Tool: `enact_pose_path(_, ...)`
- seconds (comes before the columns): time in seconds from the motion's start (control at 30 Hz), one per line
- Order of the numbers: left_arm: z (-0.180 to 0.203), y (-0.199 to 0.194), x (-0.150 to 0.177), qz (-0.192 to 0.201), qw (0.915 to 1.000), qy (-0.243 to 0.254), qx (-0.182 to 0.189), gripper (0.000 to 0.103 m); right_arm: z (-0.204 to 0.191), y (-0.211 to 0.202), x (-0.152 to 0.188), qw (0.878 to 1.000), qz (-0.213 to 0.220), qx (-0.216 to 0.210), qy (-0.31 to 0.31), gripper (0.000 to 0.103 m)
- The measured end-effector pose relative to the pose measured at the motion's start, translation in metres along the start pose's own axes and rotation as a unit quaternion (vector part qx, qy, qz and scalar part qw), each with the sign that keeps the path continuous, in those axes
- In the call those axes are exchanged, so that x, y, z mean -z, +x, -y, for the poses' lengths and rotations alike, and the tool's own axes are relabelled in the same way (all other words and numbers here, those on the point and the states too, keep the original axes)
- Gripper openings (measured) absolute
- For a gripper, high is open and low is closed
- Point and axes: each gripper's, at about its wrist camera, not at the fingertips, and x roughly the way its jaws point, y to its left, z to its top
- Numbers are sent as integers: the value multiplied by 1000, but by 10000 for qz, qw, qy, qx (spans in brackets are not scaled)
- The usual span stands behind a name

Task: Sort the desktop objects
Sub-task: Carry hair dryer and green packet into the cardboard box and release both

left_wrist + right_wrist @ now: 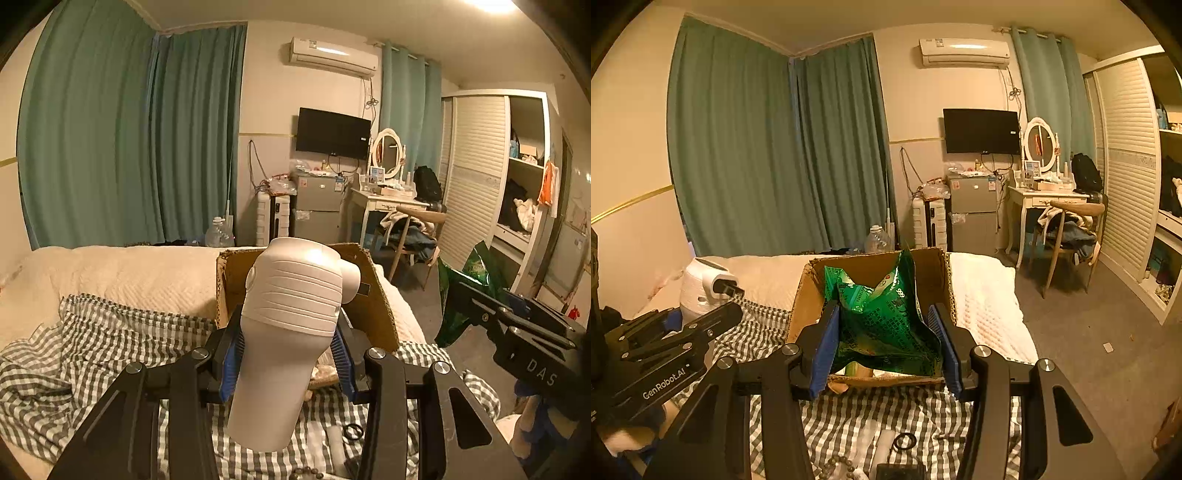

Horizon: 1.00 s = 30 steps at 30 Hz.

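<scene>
Left wrist view: left gripper clamped on a white hair dryer, blue pads pressing its handle from both sides, head raised in front of the cardboard box. Box mostly hidden behind the dryer here, interior not visible. Right of the box, right gripper seen side-on, gripping a green bag (only a crumpled part showing). Checked cloth spread on the bed, left of and in front of the box; black ring lying on it nearer the camera than the box.

Right wrist view: right gripper closed on the green bag, pads against both sides, bag hanging directly before the open cardboard box, its far wall visible above the bag. Well left of the box, white hair dryer in the left gripper (pads on it not visible from here). Black ring and a string of beads on the checked cloth, in front of the box.
</scene>
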Motion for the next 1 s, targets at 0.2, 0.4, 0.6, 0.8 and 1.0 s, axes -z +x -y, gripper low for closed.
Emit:
enact_pose_path(0.2,-1,38,-3,-181,9998,-3,-3,44,4,32,-2,9999,-127,-54,-83,48)
enact_pose_path(0.4,0,84,-5,-404,9992,41,-16,44,13,69,-3,9995,-263,-107,-145,48)
enact_pose_path(0.6,-2,136,-7,-661,9978,30,-34,44,27,112,-2,9989,-440,-135,-74,48)
enact_pose_path(0.8,-7,179,-6,-810,9967,13,-68,44,42,164,0,9971,-743,-139,35,48)
enact_pose_path(1.0,-12,218,-4,-1045,9945,-2,-35,44,52,210,10,9941,-1077,-150,23,48)
